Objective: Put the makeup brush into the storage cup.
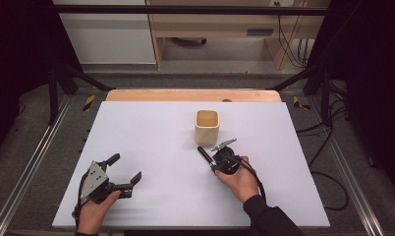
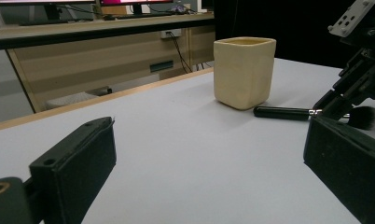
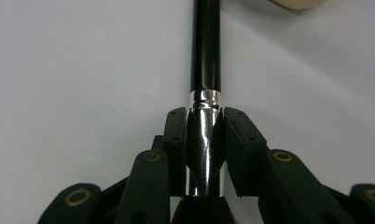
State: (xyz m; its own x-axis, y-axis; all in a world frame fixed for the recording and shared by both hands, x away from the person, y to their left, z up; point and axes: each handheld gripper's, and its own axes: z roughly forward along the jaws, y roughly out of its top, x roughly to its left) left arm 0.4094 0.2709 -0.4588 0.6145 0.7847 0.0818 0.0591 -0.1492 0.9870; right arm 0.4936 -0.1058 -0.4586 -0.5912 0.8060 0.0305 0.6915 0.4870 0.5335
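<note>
A makeup brush (image 1: 204, 153) lies on the white table (image 1: 146, 132), just in front of a cream square cup (image 1: 207, 125). It has a black handle (image 3: 206, 51), a silver ferrule and dark bristles. My right gripper (image 3: 205, 116) is shut on the silver ferrule, with the handle pointing away toward the cup (image 2: 244, 72). From the left gripper view the brush (image 2: 281, 112) rests flat on the table with the right gripper (image 2: 332, 105) over its bristle end. My left gripper (image 1: 125, 168) sits at the near left of the table, open, with nothing between its jaws (image 2: 209, 158).
A wooden strip (image 1: 193, 95) borders the table's far edge. Beyond it stand a desk and shelving (image 1: 225, 29). Metal rails (image 1: 33, 157) run along both sides, and cables (image 1: 328, 147) lie on the floor to the right.
</note>
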